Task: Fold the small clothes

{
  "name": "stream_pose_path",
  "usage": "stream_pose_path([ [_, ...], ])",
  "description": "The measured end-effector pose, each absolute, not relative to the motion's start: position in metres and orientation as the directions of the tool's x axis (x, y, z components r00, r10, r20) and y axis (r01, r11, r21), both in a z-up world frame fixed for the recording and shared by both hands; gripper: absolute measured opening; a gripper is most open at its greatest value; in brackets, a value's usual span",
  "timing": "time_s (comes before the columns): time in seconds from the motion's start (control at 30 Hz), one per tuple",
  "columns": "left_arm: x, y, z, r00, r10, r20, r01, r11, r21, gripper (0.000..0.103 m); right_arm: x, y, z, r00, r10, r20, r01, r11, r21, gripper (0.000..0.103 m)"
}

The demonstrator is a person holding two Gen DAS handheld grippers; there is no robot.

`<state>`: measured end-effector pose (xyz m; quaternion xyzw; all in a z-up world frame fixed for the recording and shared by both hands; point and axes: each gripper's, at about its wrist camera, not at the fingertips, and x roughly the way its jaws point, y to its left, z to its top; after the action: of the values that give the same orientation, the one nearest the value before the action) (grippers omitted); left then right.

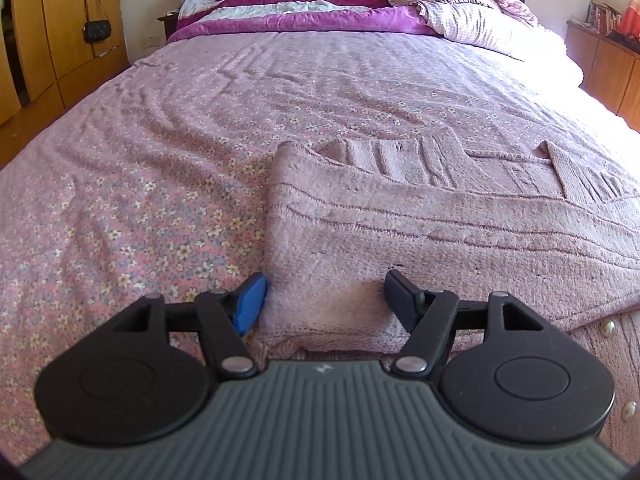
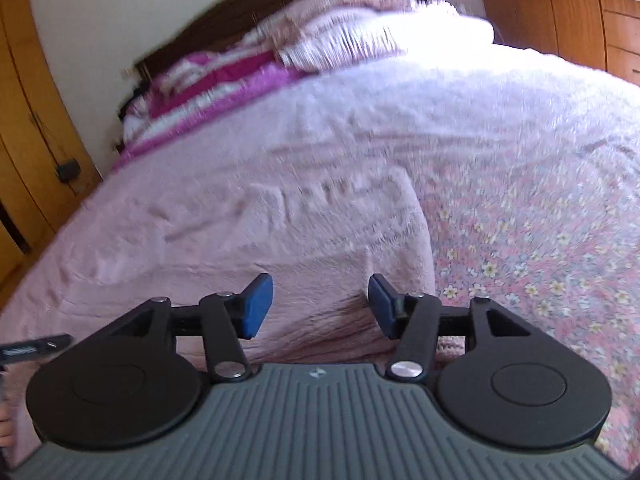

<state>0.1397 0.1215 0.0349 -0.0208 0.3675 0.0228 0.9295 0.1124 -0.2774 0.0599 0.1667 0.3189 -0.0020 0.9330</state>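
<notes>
The pink knitted garment [image 1: 420,224] lies flat on the near part of the pink floral bedsheet [image 1: 160,152]. The left gripper [image 1: 326,300] straddles its near left corner, jaws apart, gripping nothing. The right gripper [image 2: 320,306] stands over its near right edge, jaws apart, empty.
</notes>
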Motion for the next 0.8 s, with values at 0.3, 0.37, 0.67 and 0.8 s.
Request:
stream_pose_path([
  [0.3, 0.136, 0.122, 0.031, 0.738, 0.028, -0.674, -0.079, 0.996, -0.045, 0.069, 0.122, -0.255, 0.058, 0.834, 0.055, -0.549, 0.048, 0.984, 0.171, 0.024],
  [0.37, 0.135, 0.122, 0.030, 0.741, 0.030, -0.670, -0.083, 0.995, -0.048, 0.069, 0.117, -0.245, 0.064, 0.869, 0.000, -0.494, 0.042, 0.996, 0.075, 0.023],
  [0.67, 0.134, 0.123, 0.032, 0.742, 0.038, -0.670, -0.099, 0.994, -0.052, 0.072, 0.133, -0.246, 0.034, 0.831, -0.079, -0.550, 0.084, 0.996, -0.017, 0.052],
  [0.8, 0.123, 0.123, 0.041, 0.747, 0.046, -0.663, -0.095, 0.995, -0.038, 0.070, 0.130, -0.264, 0.038, 0.821, -0.024, -0.570, 0.099, 0.990, 0.101, 0.066],
])
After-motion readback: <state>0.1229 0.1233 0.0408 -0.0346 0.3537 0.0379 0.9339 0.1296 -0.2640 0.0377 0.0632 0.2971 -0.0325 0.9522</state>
